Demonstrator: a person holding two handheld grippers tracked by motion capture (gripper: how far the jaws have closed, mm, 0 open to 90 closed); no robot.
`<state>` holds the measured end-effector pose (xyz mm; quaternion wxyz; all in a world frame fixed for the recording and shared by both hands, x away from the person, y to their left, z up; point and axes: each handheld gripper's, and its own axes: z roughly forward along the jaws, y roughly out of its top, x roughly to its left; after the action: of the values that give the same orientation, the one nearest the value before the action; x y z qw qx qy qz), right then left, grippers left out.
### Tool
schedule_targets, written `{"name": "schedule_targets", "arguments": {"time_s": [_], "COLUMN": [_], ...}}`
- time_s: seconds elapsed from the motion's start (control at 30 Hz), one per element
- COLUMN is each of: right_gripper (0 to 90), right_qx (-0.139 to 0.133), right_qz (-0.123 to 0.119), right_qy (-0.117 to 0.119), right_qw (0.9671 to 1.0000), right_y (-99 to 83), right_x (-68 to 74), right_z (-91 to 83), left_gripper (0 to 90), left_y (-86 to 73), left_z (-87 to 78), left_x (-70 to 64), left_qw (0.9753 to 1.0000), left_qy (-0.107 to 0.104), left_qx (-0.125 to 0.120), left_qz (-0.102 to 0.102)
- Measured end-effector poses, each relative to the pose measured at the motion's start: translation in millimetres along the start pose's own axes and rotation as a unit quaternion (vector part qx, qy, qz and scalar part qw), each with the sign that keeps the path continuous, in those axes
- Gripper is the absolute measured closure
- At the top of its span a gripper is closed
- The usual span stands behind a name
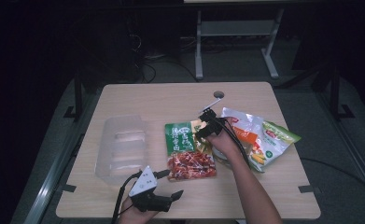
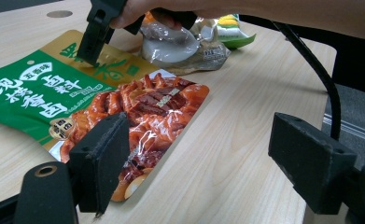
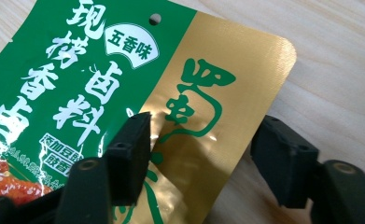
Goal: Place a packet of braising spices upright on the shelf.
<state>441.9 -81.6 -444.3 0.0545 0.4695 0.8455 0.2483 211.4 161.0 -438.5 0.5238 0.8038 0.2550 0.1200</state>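
Note:
A green, gold and red sauce packet (image 1: 186,147) (image 2: 54,93) (image 3: 77,70) lies flat in the middle of the wooden table (image 1: 171,98). My right gripper (image 1: 203,125) (image 3: 206,154) is open and low over the packet's gold top corner. One jaw is over the foil and the other over bare wood beside the edge. In the left gripper view that same right gripper (image 2: 94,39) tips down onto the gold strip. My left gripper (image 1: 170,184) (image 2: 203,163) is open near the front edge, just off the packet's red end, with nothing between its fingers.
A clear plastic container (image 1: 122,147) lies at the left of the table. Under the right hand lie a silver-and-orange bag (image 1: 243,128) (image 2: 185,44) and a green vegetable bag (image 1: 276,140). A round cable hole (image 1: 218,94) sits at the back.

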Motion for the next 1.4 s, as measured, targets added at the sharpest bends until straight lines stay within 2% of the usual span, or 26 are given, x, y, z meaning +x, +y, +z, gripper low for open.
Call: {"name": "schedule_targets", "arguments": {"time_s": [0.13, 0.27, 0.33, 0.37, 0.43, 0.5, 0.53, 0.67, 0.73, 0.83, 1.0, 1.07, 1.2, 1.4], "right_gripper": [41.8, 48.6, 56.3, 56.3, 62.9, 72.7, 72.7, 87.5, 88.5, 89.8, 89.9, 90.0, 90.0, 90.0], "right_qx": [0.002, 0.005, 0.007, 0.007, 0.007, 0.008, 0.008, 0.0, -0.005, -0.03, -0.047, -0.049, -0.067, -0.094], "right_qz": [-0.002, -0.001, -0.003, -0.003, -0.01, -0.015, -0.015, -0.017, -0.017, -0.022, -0.039, -0.038, -0.049, -0.058], "right_qy": [-0.002, -0.009, -0.018, -0.018, -0.029, -0.036, -0.036, -0.021, -0.016, 0.0, 0.001, 0.002, 0.009, 0.021], "right_qw": [1.0, 0.9999, 0.9998, 0.9998, 0.9995, 0.9992, 0.9992, 0.9996, 0.9997, 0.9993, 0.9981, 0.9981, 0.9965, 0.9936], "right_y": [0.2, 0.4, 0.6, 0.6, 0.6, 1.1, 1.1, 2.1, 2.0, 2.0, 0.7, 0.3, -3.9, -14.2], "right_x": [0.2, 1.3, 2.4, 2.4, 3.6, 5.3, 5.3, 6.4, 6.7, 9.6, 17.3, 18.8, 23.4, 27.5], "right_z": [1.1, 1.3, 1.6, 1.6, 1.9, 2.4, 2.4, -4.7, -6.9, -20.4, -32.2, -34.0, -43.6, -62.0], "left_gripper": [20.4, 20.4, 20.4, 20.4, 20.4, 20.4, 20.4, 20.4, 20.5, 24.3, 24.6, 24.6, 24.4, 23.5], "left_y": [0.3, 0.5, 0.6, 0.7, 0.7, 0.7, 0.7, 0.7, 0.6, 0.5, 0.5, 0.3, 0.0, -0.4], "left_z": [-0.4, -0.3, -0.3, -0.3, -0.3, -0.3, -0.4, -0.3, -0.1, 0.1, 1.4, 2.0, 3.0, 6.3], "left_x": [0.1, 0.7, 1.0, 1.1, 1.2, 1.3, 1.4, 3.4, 4.8, 6.0, 7.4, 8.1, 10.2, 14.8], "left_qw": [1.0, 1.0, 1.0, 1.0, 1.0, 1.0, 1.0, 1.0, 1.0, 1.0, 0.9999, 0.9999, 0.9998, 0.9995], "left_qy": [0.0, 0.0, 0.0, 0.0, 0.001, 0.002, 0.002, 0.005, 0.007, 0.003, 0.004, 0.005, 0.009, 0.015], "left_qx": [-0.002, -0.002, -0.001, -0.001, 0.0, -0.001, -0.001, -0.001, 0.002, 0.0, 0.005, 0.005, 0.007, 0.007], "left_qz": [0.001, 0.001, 0.001, 0.001, 0.0, -0.001, -0.001, -0.003, -0.005, -0.006, -0.009, -0.01, -0.013, -0.028]}}
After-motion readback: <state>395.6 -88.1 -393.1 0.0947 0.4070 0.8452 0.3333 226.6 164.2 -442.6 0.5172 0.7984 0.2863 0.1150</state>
